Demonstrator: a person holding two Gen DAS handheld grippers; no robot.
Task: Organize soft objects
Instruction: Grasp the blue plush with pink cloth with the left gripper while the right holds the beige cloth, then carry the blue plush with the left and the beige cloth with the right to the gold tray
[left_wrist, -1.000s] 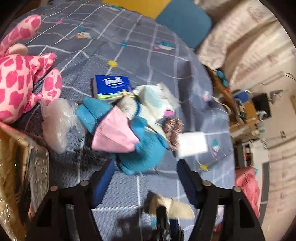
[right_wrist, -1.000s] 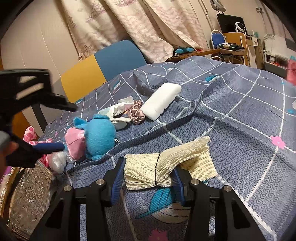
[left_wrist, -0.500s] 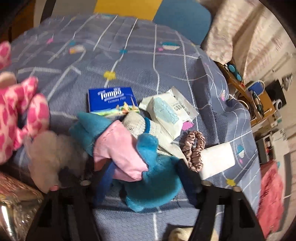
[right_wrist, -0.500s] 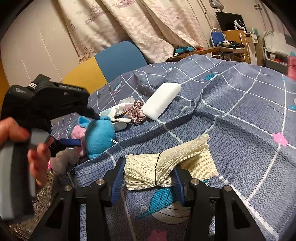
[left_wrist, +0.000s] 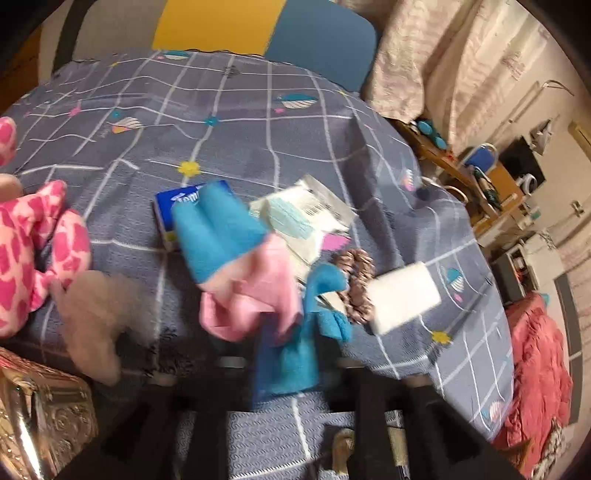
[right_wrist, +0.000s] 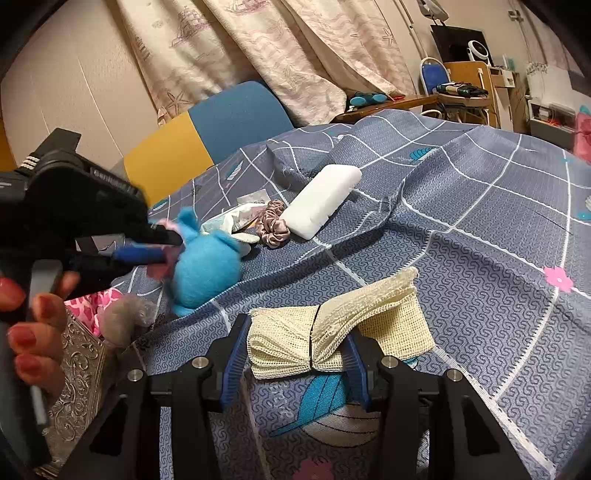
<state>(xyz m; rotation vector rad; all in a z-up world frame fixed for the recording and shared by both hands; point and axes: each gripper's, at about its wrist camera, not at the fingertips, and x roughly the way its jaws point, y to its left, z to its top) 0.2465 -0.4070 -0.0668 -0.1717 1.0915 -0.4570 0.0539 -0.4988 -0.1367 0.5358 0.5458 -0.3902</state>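
My left gripper (left_wrist: 284, 354) is shut on the blue and pink plush toy (left_wrist: 236, 266) and holds it tilted, partly off the bedspread; its jaws are blurred and mostly hidden under the toy. The right wrist view shows the left gripper (right_wrist: 162, 247) biting the toy's pink ear while the blue body (right_wrist: 207, 269) hangs low over the cover. My right gripper (right_wrist: 295, 365) is shut on a folded cream mesh cloth (right_wrist: 332, 325) that lies on the bedspread.
A pink spotted plush (left_wrist: 33, 254), a grey fluffy thing (left_wrist: 96, 317) and an ornate metal box (left_wrist: 40, 413) are at the left. A Tempo tissue pack (left_wrist: 166, 206), a mask packet (left_wrist: 295, 218), a brown scrunchie (left_wrist: 358, 280) and a white sponge block (left_wrist: 402, 295) lie behind the toy.
My left gripper has moved in onto the blue and pink toy, shut on it and tipped it up. My right gripper stays shut on the cream cloth.
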